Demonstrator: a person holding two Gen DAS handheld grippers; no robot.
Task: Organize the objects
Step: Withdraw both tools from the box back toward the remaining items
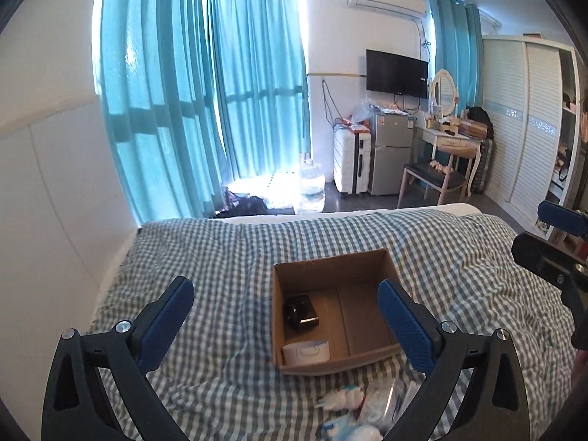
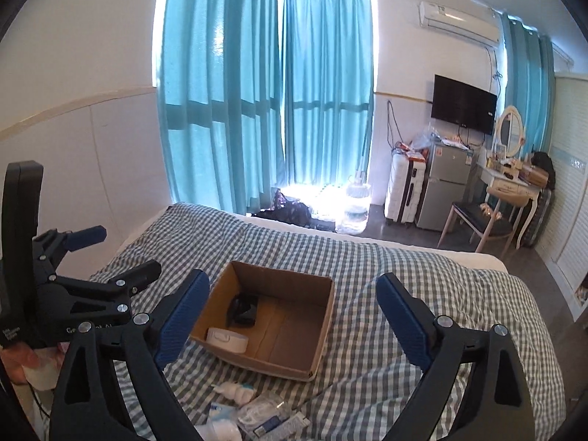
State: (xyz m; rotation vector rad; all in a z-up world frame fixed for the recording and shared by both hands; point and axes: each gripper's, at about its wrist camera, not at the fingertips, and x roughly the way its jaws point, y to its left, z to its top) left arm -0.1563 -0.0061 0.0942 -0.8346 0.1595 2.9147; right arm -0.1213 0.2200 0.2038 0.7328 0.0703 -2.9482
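Note:
An open cardboard box sits on the checked bed, also in the right wrist view. Inside lie a black object and a white case. Small white and clear packets lie on the bedspread in front of the box. My left gripper is open and empty, held above the box's near side; it also shows at the left of the right wrist view. My right gripper is open and empty above the box; part of it shows at the left wrist view's right edge.
The bed has a blue-white checked cover. Beyond it are teal curtains, a water jug, a white suitcase, a small fridge, a chair, a dressing table and a wardrobe.

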